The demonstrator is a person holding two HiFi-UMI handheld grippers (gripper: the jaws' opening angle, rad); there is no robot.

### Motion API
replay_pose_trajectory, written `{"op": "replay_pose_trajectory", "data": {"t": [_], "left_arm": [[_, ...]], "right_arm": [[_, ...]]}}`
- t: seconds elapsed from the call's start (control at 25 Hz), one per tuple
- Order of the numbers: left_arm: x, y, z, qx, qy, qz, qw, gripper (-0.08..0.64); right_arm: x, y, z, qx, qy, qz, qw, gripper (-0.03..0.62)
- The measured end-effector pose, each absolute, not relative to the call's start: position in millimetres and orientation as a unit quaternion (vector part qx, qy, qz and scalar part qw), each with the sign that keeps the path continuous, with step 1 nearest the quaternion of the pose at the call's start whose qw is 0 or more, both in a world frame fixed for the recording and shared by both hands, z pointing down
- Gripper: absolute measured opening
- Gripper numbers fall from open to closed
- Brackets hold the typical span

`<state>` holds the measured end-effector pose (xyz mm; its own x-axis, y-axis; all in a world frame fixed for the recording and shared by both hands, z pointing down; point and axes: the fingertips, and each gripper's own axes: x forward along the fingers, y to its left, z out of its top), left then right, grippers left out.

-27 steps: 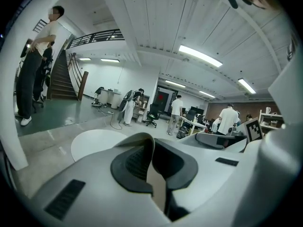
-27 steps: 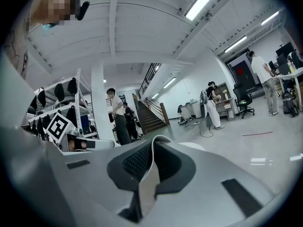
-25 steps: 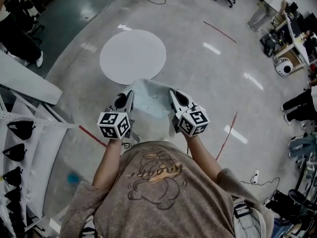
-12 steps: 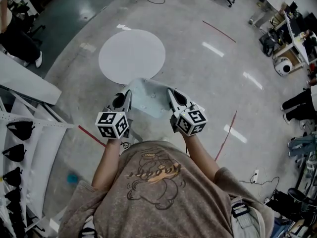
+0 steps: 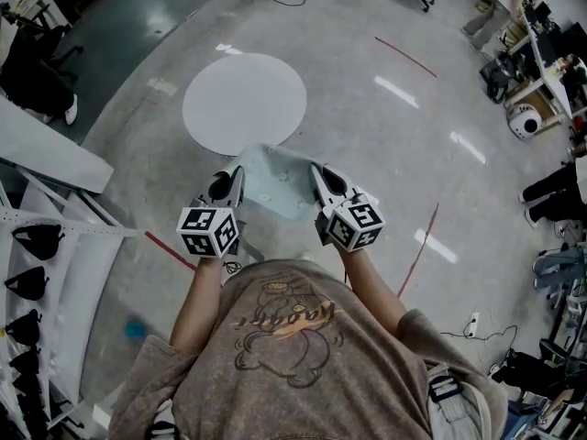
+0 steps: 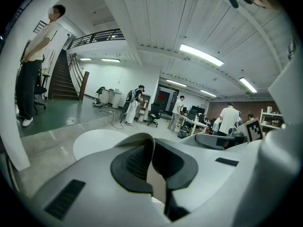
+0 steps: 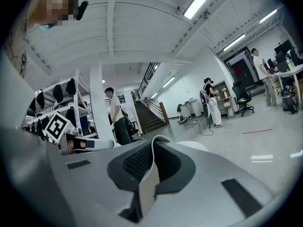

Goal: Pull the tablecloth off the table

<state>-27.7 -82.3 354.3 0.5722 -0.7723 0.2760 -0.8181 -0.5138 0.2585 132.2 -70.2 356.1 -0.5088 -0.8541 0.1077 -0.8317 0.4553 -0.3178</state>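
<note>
Seemingly, tablecloth (image 5: pixel 275 189) pinched in both grippers (image 5: pixel 235 176) (image 5: pixel 316 172).

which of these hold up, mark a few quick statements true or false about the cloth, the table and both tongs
1. The left tongs are shut on the tablecloth. True.
2. The tablecloth lies spread over the round table. False: the tabletop is bare and the cloth hangs between the two tongs, in front of the person.
3. The right tongs are open and empty. False: they are shut on an edge of the tablecloth.
4. The two tongs hold the tablecloth at opposite sides. True.
</note>
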Motion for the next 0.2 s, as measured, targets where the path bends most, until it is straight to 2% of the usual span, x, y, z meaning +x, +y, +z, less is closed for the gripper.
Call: {"op": "replay_pose_trajectory", "data": {"t": [0.2], "left_arm": [[-30.8,-79.9,358.6,0.869,-0.456,0.070,0.181,0.020]], "right_arm": [[127.7,-67.7,361.9,-0.494,0.853,-0.167,0.028,0.014]]}}
